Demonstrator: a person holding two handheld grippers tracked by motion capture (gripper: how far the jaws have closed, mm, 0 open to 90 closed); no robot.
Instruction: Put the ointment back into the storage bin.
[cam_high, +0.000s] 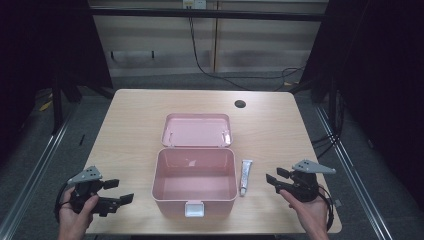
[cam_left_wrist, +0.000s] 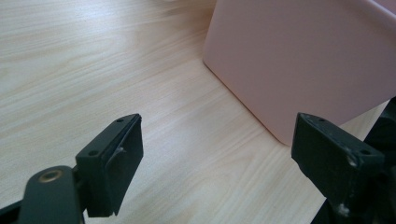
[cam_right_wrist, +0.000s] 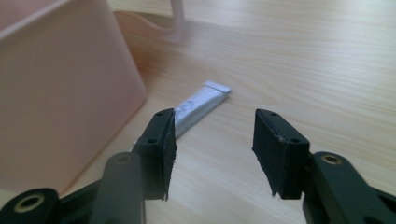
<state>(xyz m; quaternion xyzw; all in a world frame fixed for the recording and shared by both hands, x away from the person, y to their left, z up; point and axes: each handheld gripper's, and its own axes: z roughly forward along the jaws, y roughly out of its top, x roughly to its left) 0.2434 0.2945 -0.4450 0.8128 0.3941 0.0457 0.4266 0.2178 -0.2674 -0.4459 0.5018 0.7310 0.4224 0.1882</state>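
Both grippers sit at the near table edge, jaws apart, nothing between them. Left gripper (cam_high: 119, 191) is left of the pink box (cam_high: 195, 181), near its side wall, not touching. Right gripper (cam_high: 274, 177) is right of the box, aimed at the small white tube (cam_high: 245, 176). Tube lies flat on the wooden table (cam_high: 130, 130), just beside the box's right wall. Box lid (cam_high: 197, 130) is hinged open, lying back.

- Light wooden table (cam_high: 135, 120) with a round dark hole (cam_high: 240, 104) near its far right corner.
- Black cables (cam_high: 210, 67) on the grey floor (cam_high: 165, 80) behind.
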